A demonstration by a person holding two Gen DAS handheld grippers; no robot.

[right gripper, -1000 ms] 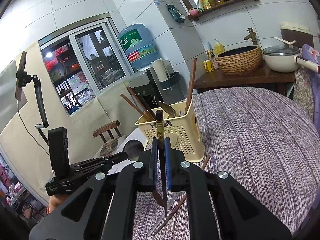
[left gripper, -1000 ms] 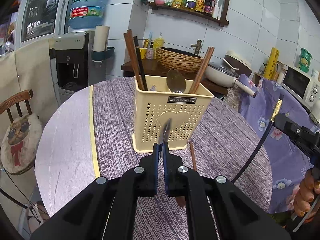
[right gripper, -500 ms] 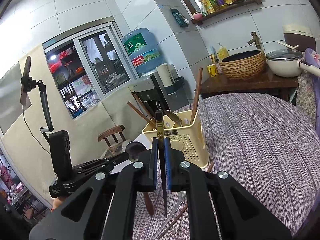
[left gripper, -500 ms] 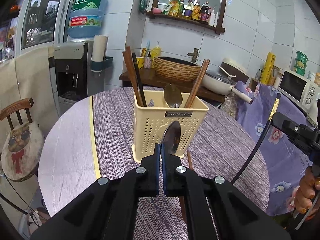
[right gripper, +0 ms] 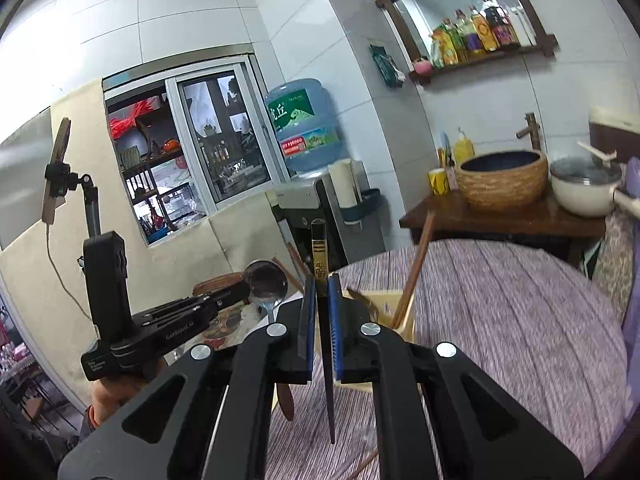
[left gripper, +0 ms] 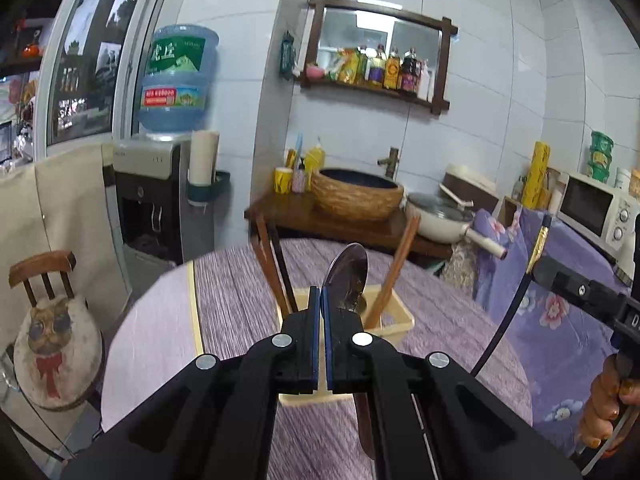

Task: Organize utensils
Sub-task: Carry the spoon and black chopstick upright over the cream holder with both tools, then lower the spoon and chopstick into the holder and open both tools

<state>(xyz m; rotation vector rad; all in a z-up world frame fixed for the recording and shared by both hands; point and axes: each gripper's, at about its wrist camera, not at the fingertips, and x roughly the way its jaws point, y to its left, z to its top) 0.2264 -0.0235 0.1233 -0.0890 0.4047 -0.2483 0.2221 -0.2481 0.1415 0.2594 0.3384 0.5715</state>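
My left gripper is shut on a metal spoon with a brown handle, bowl up, held above the cream utensil holder on the round table. The holder has several chopsticks in it. My right gripper is shut on a black chopstick with a gold band, held upright to the right of the holder. The spoon and left gripper show at left in the right wrist view. The black chopstick shows at right in the left wrist view.
The table has a purple striped cloth. A loose chopstick lies on the cloth near me. A chair with a cat cushion stands at left. A water dispenser, a side table with a basket and a pan stand behind.
My left gripper has lifted the spoon from in front of the holder up to above its rim. My right gripper has risen with the black chopstick.
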